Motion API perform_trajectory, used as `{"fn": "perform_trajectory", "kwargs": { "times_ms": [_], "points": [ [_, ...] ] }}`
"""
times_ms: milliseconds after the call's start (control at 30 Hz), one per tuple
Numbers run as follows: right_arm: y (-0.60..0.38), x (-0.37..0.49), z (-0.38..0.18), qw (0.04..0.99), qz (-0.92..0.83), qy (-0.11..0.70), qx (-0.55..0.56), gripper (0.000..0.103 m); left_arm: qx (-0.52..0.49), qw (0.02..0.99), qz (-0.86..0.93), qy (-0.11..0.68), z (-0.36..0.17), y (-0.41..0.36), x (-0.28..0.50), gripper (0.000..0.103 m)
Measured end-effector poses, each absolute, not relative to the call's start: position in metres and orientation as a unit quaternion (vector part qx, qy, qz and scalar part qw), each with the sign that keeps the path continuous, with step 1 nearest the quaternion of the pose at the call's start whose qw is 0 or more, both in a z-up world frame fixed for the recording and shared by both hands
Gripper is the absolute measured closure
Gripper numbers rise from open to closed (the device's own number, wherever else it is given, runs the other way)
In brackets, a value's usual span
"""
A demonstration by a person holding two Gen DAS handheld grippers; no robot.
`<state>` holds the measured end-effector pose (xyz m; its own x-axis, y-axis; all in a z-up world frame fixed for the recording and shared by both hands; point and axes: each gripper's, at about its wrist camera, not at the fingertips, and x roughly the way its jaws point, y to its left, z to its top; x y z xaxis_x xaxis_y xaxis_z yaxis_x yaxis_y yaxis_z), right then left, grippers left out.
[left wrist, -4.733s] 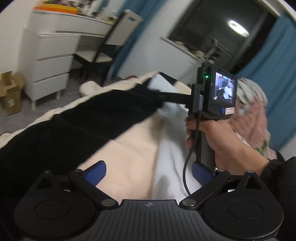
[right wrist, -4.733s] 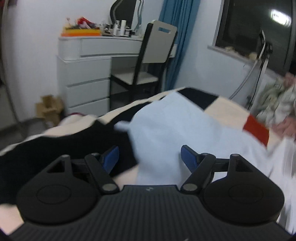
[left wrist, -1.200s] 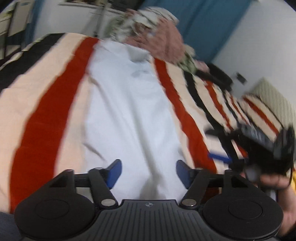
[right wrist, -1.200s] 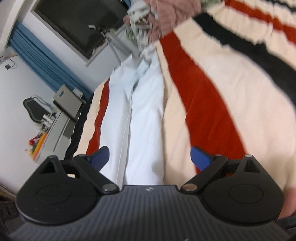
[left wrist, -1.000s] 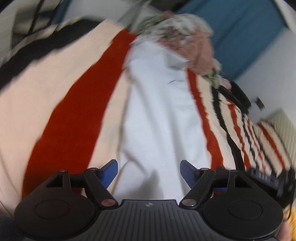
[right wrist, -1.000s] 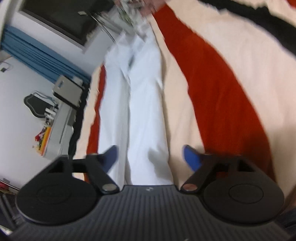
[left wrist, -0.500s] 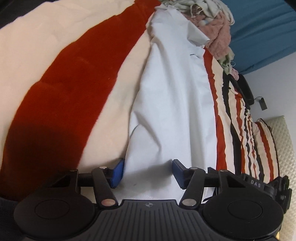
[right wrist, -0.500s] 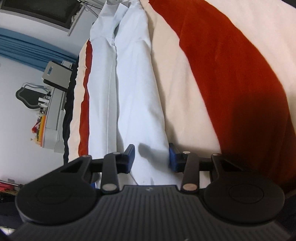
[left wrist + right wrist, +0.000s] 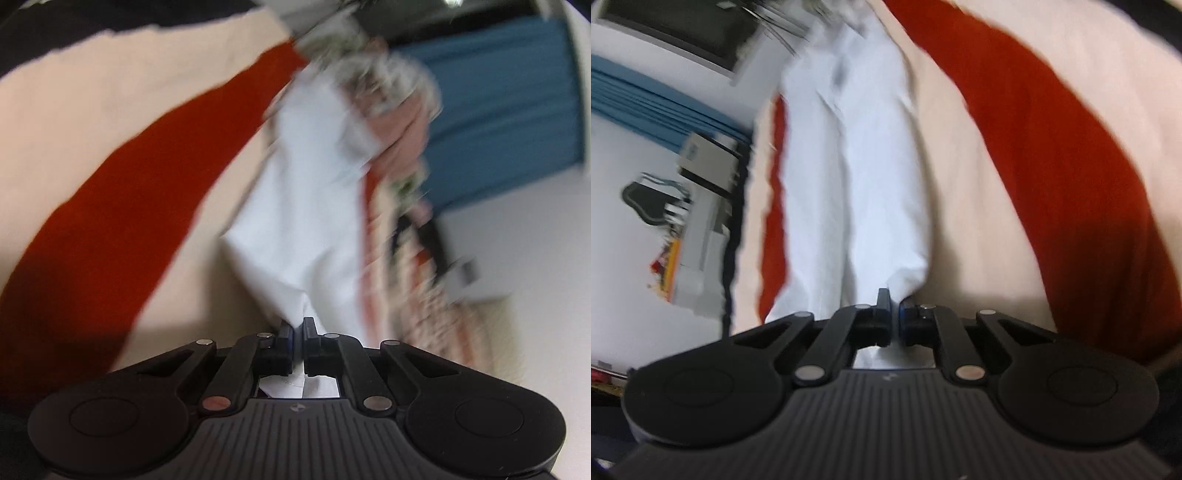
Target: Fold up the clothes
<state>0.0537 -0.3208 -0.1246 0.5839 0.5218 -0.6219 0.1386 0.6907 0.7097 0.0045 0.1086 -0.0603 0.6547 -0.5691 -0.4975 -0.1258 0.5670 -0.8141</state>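
Note:
A long pale blue-white garment (image 9: 310, 206) lies folded lengthwise on the striped blanket (image 9: 110, 206). My left gripper (image 9: 297, 328) is shut on one near corner of it, and the cloth bunches up from the pads. The right wrist view shows the same garment (image 9: 864, 177) running away from me, with my right gripper (image 9: 894, 306) shut on its other near corner. Both views are blurred by motion.
A heap of crumpled clothes (image 9: 384, 92) sits at the garment's far end, in front of a blue curtain (image 9: 498, 110). A white dresser and a chair (image 9: 701, 206) stand beyond the bed's left edge. The blanket (image 9: 1052, 155) has red, cream and black stripes.
Both grippers were open over the garment's near end half a second ago; both have shut on its corners and the cloth is lifting off the blanket.

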Motion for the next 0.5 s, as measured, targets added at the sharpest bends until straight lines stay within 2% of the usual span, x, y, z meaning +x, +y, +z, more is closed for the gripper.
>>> {"fn": "perform_trajectory", "kwargs": {
  "times_ms": [67,267,367,500],
  "points": [
    [-0.327,0.057,-0.095,0.823,0.133,0.403,0.379,0.096,-0.475,0.786,-0.159,0.363,-0.036,0.116,0.01,0.099],
    [-0.329,0.071,0.004,0.87,0.168,0.313,0.343,0.096,-0.482,0.806,-0.183,0.29,0.047,0.121,0.016,0.099],
    [-0.329,0.064,0.025,0.876,0.185,0.29,0.338,0.096,-0.478,0.814,-0.192,0.27,0.07,0.117,-0.001,0.1],
    [-0.334,0.033,0.016,0.877,0.193,0.289,0.332,0.097,-0.463,0.816,-0.215,0.27,0.072,0.113,-0.063,0.1]
  ]
}}
